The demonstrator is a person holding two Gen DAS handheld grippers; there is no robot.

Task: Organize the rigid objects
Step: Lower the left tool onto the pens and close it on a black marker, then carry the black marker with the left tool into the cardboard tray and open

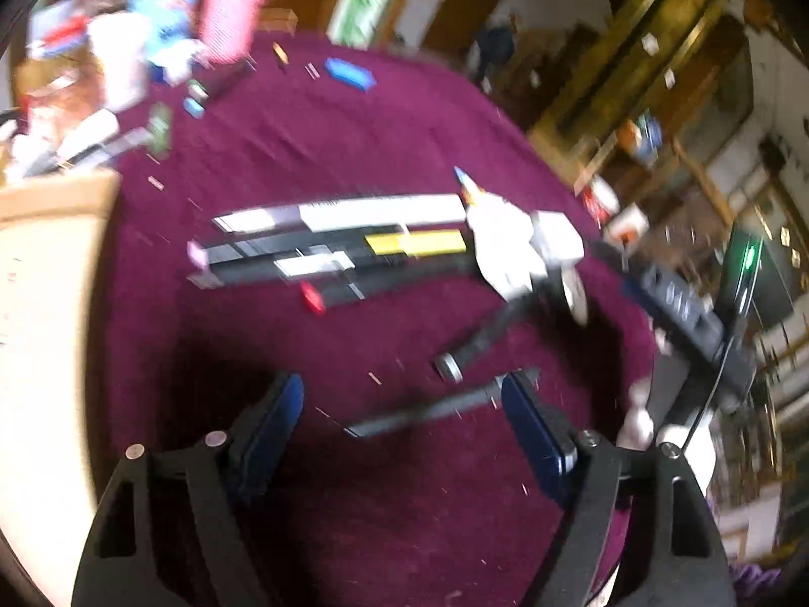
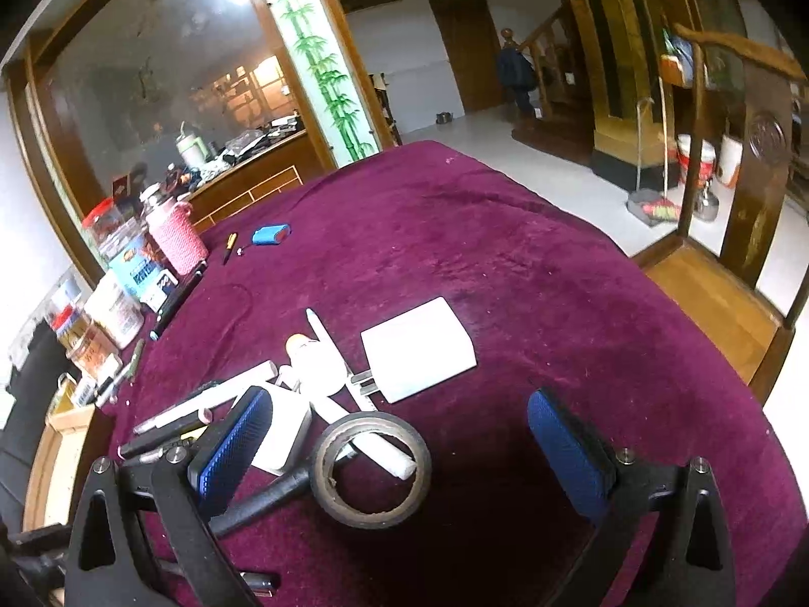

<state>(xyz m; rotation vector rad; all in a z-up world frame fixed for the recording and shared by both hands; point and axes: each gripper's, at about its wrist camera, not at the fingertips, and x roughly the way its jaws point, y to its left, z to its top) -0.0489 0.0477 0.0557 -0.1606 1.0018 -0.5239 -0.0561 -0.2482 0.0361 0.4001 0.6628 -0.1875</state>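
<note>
Worktop (image 2: 531, 273) under a maroon cloth.

Containers, right wrist view, left edge going right: a row of jars (image 2: 114, 308) and a tin, lids on, contents not readable; behind them a clear tub with a red lid (image 2: 103, 215); then a bottle in a pink knit sleeve (image 2: 177, 237). A wooden box (image 2: 55, 435) stands at the near-left edge, its inside out of sight. A small blue case (image 2: 271, 234) lies alone on the cloth, closed.

The loose rigid things lie mid-cloth in one heap: markers (image 2: 202, 404), a white tube (image 2: 354, 420), a white block (image 2: 418, 349), a tape roll (image 2: 371, 470). The tube passes through the roll's hole. A black handle (image 2: 263, 501) lies touching the roll's left side.

Right gripper (image 2: 404, 450): fingers released, spread wide, nothing gripped. The roll sits on the cloth between them, nearer the left finger.

Left gripper (image 1: 402, 430): fingers spread, nothing gripped. A dark pen (image 1: 430, 409) lies on the cloth between them, its end next to the right-hand finger (image 1: 531, 430); contact not certain.

Left wrist view only, heavily blurred: long flat boxes (image 1: 344, 237) laid side by side, a small red piece (image 1: 313, 298) by them, a black power strip (image 1: 682, 313) at the cloth's right edge.

Right wrist view only: a wooden chair (image 2: 733, 278) at right, and the tape roll seen clearly.
</note>
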